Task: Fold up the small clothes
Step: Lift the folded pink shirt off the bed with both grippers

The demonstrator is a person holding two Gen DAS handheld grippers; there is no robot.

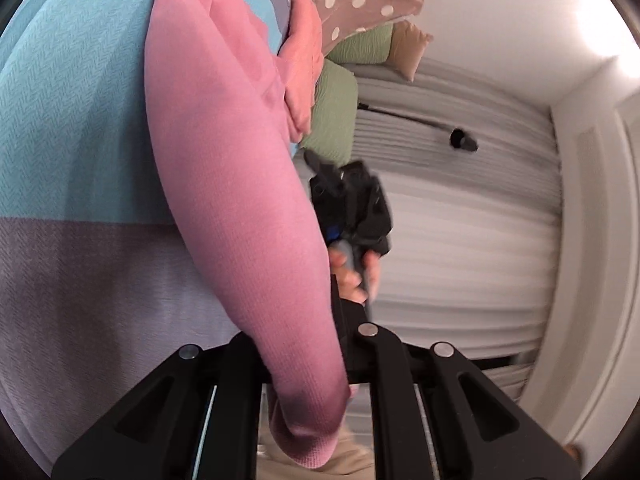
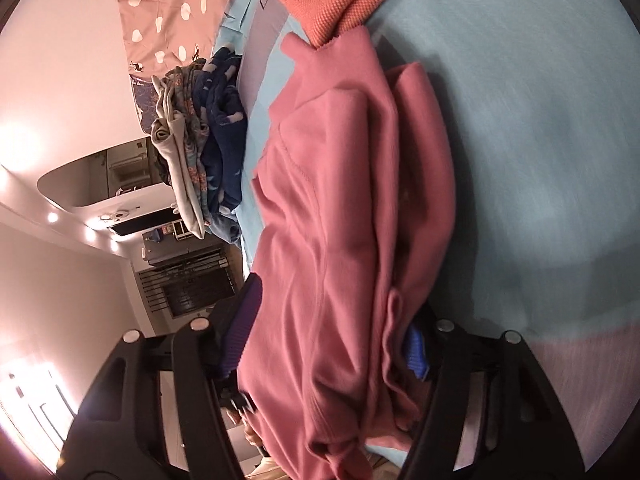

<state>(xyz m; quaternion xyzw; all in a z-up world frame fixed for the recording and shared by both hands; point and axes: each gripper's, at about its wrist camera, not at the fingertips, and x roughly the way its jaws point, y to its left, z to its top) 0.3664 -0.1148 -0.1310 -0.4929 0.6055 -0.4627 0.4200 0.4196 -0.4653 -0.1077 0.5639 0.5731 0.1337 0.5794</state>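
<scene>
Lifting the pink garment [image 2: 340,240] off the blue bedspread [image 2: 520,120], centre frame: my right tongs [image 2: 332,344] pinch its bunched edge, my left tongs [image 1: 304,412] pinch a fold. Mid-fold; next, lay it flat, edges matched.

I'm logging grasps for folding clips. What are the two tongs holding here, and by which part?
Both hold the pink garment. The right tongs clamp bunched layers of it; the left tongs grip a rounded folded end. Which part of the garment cannot be told.
</scene>
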